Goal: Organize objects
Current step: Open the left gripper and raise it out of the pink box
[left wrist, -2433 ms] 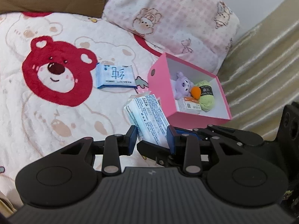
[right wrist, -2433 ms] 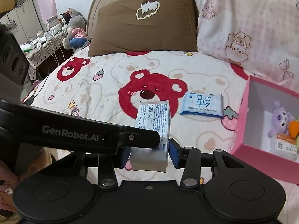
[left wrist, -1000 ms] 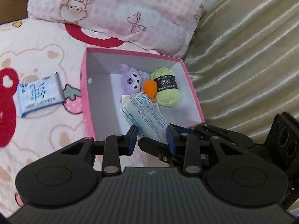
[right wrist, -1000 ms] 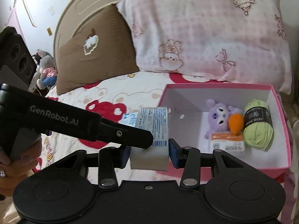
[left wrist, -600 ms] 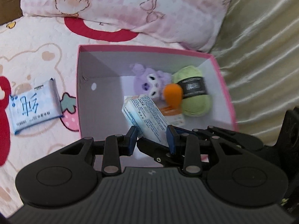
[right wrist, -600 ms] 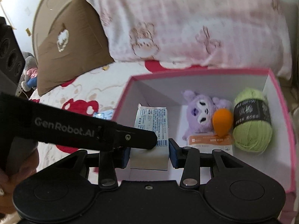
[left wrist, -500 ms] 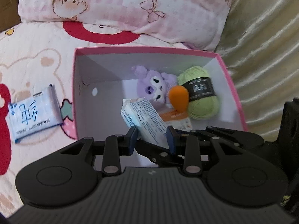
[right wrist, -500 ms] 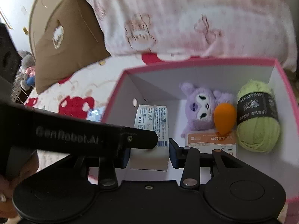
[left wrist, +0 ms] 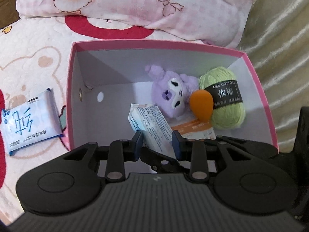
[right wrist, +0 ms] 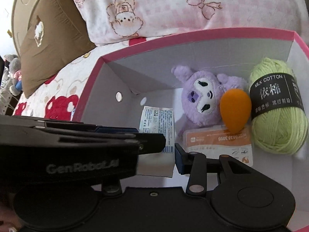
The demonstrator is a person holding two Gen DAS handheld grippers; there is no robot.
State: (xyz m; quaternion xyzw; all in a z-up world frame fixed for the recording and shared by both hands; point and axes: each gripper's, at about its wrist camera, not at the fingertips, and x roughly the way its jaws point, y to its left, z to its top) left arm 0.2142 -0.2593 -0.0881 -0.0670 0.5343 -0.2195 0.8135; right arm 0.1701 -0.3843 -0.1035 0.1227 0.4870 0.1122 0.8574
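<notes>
A white tissue pack (left wrist: 149, 124) with blue print is held inside the pink box (left wrist: 70, 81), low over its floor. Both grippers hold it: my left gripper (left wrist: 157, 142) and my right gripper (right wrist: 156, 154) are each shut on the pack (right wrist: 157, 129). The box (right wrist: 90, 81) holds a purple plush (left wrist: 170, 94), an orange egg-shaped sponge (left wrist: 201, 106), a green yarn ball (left wrist: 225, 100) and an orange-white packet (right wrist: 216, 141). A second blue tissue pack (left wrist: 29, 122) lies on the bed left of the box.
The box sits on a bear-print blanket (left wrist: 38, 61). A pink pillow (left wrist: 135, 5) lies behind the box, a brown pillow (right wrist: 50, 34) further left. A beige satin cover (left wrist: 280, 48) is on the right.
Both grippers carried the tissue pack from above the blanket over the box's rim and lowered it into the box, next to the plush.
</notes>
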